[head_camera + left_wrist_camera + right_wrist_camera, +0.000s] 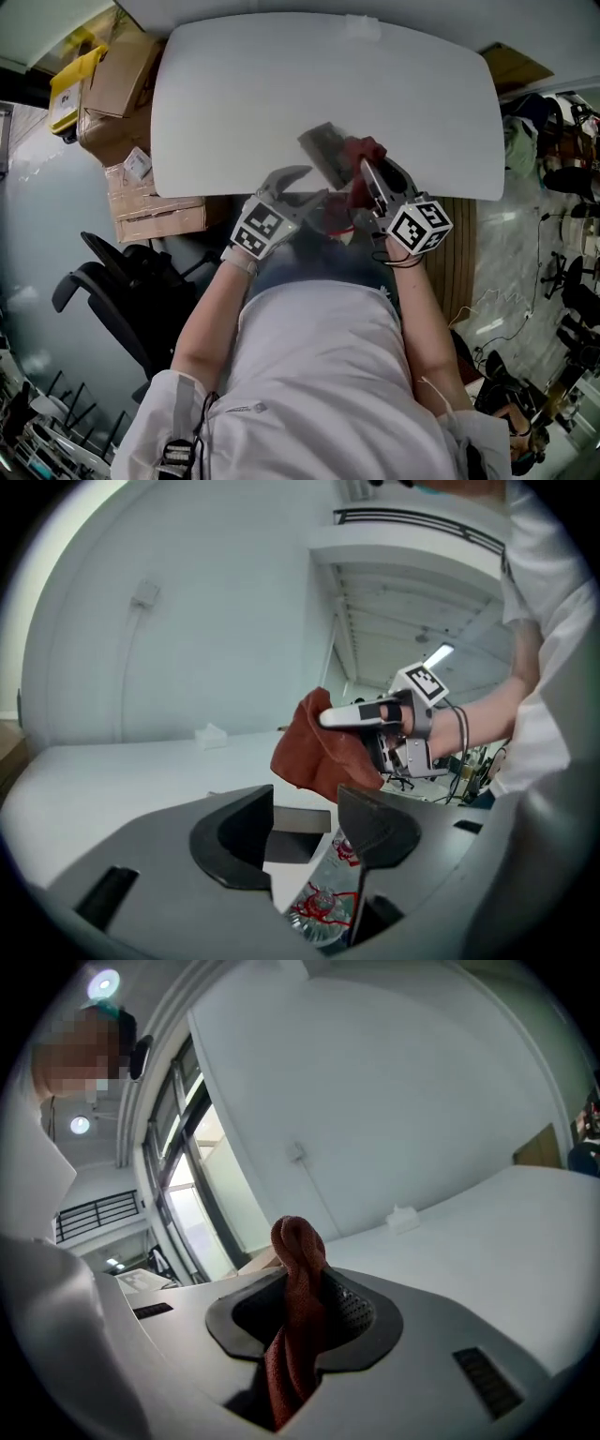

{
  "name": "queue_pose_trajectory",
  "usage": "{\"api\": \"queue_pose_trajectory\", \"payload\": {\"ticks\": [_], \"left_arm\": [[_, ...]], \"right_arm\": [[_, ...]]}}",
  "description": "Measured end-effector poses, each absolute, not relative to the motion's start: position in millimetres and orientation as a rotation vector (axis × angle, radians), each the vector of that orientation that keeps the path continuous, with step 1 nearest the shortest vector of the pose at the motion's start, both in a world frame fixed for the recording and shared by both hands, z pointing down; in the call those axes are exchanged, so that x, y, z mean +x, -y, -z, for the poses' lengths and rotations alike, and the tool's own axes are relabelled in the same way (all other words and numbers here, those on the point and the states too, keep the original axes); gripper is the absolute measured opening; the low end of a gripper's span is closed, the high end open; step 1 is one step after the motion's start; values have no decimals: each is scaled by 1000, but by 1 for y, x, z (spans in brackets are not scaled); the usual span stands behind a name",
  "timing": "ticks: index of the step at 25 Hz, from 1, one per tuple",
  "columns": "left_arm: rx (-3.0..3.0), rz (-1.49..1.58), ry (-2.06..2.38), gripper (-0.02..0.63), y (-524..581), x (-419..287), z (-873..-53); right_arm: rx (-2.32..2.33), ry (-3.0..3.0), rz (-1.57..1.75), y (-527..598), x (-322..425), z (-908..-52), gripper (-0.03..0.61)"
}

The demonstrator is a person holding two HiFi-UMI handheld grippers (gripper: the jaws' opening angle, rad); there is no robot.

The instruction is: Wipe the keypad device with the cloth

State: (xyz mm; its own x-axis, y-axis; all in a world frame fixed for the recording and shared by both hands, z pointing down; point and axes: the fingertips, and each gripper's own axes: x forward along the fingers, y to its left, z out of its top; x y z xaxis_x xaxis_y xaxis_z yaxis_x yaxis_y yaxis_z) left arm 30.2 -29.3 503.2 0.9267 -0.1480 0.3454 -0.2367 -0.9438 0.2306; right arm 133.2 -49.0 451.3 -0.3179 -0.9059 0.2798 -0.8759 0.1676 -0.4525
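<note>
Evidently the right tool point(300, 1312) pinches the cloth point(297, 1241), soft and limp; the left tool point(305, 810) clamps the keypad device point(322, 150), likely stiff and light, across its edges, at the cloth's nine o'clock.

Table: a white table point(234, 94) with rounded corners fills the middle.
Wall: a plain white wall point(394, 1101) behind the table.
Windows: tall windows point(192, 1204) in dark frames, bright with daylight.
Lights: round ceiling lights point(103, 983), lit.
Floor: a pale, glossy floor point(37, 216).
Left side: stacked cardboard boxes point(127, 80), then a black office chair point(112, 281).
Right side: bags point(553, 141) and loose cables.
</note>
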Motion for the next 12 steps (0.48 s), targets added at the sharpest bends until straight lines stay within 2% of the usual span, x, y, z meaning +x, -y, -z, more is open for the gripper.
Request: {"api": "queue_pose_trajectory", "payload": {"ticks": [12], "left_arm": [[2952,-264,409,173,19,11,-405]], "right_arm": [[-1824,-2190,555,-6,147,-362,97]]}}
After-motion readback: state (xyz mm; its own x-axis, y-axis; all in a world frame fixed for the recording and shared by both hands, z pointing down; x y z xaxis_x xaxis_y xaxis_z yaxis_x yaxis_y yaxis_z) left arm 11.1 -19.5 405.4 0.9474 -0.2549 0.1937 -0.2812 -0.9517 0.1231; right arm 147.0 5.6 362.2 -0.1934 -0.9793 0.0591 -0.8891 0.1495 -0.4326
